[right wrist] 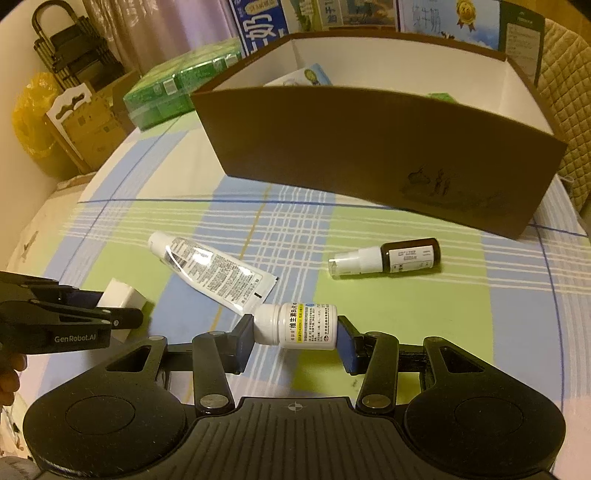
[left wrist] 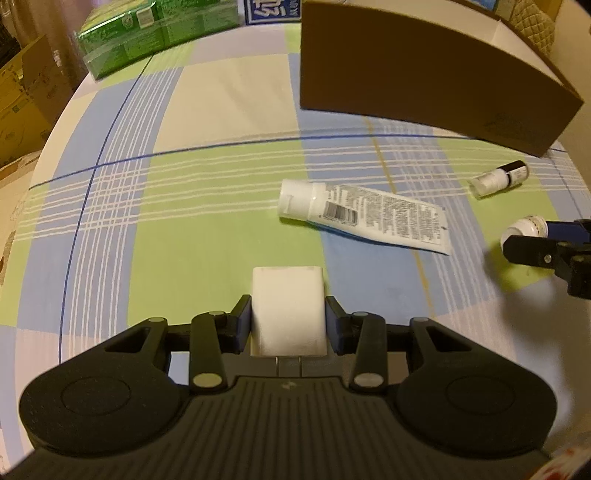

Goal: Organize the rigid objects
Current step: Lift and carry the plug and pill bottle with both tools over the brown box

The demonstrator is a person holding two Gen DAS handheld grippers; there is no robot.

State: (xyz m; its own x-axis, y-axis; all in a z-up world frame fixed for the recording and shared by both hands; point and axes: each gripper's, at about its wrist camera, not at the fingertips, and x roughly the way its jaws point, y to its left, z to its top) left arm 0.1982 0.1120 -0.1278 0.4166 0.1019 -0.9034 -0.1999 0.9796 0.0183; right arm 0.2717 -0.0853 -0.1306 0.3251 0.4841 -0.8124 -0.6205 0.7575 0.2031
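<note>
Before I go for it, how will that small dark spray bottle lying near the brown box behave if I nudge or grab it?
The spray bottle lies on its side and looks round, so a nudge will probably roll it across the checked cloth. It looks rigid, likely glass or hard plastic, so it shouldn't flex between pads. Its clear cap seems the slimmest part; gripping the wider dark body is probably safer.

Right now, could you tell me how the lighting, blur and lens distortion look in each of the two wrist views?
Left wrist view: warm dim light, strong fisheye bending of the brown box, blurred green packages, while the tube and the white block in the left claw are fairly sharp. Right wrist view: same yellowish cast, curved tablecloth lines, a readable pill bottle in the right claw, slight glare on the tube.
</note>
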